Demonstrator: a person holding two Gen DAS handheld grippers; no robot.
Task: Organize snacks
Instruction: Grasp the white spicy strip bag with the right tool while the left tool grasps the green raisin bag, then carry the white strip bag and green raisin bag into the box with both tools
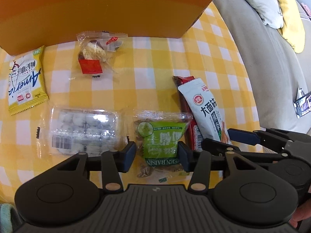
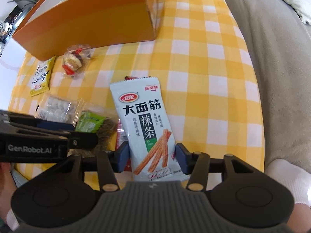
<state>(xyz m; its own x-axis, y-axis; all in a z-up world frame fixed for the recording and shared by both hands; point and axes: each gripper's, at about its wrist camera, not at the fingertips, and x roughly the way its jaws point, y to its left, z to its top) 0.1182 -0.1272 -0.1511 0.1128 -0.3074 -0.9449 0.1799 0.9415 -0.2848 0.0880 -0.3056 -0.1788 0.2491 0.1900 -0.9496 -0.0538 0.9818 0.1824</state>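
Observation:
A green raisin pack point(image 1: 161, 137) lies on the yellow checked tablecloth point(image 1: 147, 73), and my left gripper point(image 1: 156, 156) points down over it, its blue pads pressed against the pack's two sides. Just to its right, a white spicy-strip pack point(image 2: 143, 116) lies on top of a red pack point(image 2: 120, 136). My right gripper point(image 2: 151, 155) has its pads against both long edges of the white pack. The two grippers stand side by side: the right gripper point(image 1: 229, 141) shows in the left wrist view and the left gripper point(image 2: 77, 132) in the right wrist view.
An open orange box point(image 1: 97, 9) stands at the far side. In front of it lie a yellow pack point(image 1: 25, 83), a clear wrapped snack point(image 1: 93, 56) and a clear tray of white sweets point(image 1: 83, 130). A grey sofa point(image 1: 262, 48) with cushions borders the table's right edge.

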